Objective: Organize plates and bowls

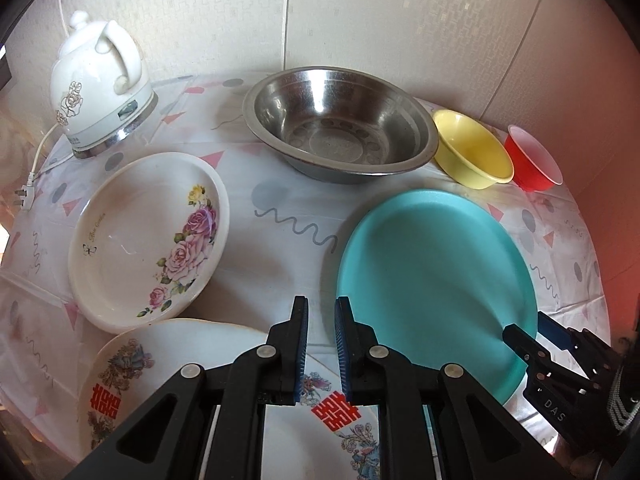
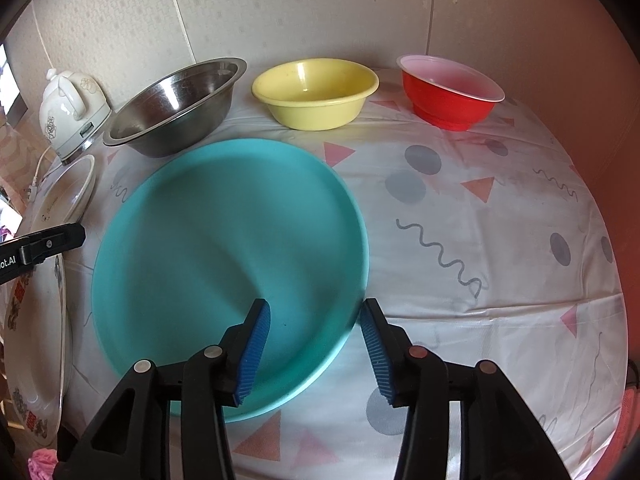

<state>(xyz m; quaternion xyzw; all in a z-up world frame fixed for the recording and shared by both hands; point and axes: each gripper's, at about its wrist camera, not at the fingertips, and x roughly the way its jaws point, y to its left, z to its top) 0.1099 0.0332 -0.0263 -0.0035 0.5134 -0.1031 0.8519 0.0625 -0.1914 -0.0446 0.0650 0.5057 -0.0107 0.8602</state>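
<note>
A teal plate [image 2: 224, 248] lies on the patterned tablecloth. My right gripper [image 2: 316, 308] is open and straddles its near right rim, one finger over the plate and one outside it, pads not touching. The left wrist view shows the same plate [image 1: 432, 272] and right gripper [image 1: 527, 325]. My left gripper [image 1: 322, 304] is shut on nothing and hangs above a white plate with red characters [image 1: 160, 360]. Left of it lies a white plate with roses [image 1: 140, 240]. At the back stand a steel bowl [image 1: 340, 124], a yellow bowl [image 1: 472, 152] and a red bowl [image 1: 532, 160].
A white electric kettle [image 1: 100, 88] with its cord and plug stands at the back left by the wall. The bowls line the back wall: steel [image 2: 176, 108], yellow [image 2: 316, 92], red [image 2: 452, 92]. Bare tablecloth [image 2: 480, 240] spreads right of the teal plate.
</note>
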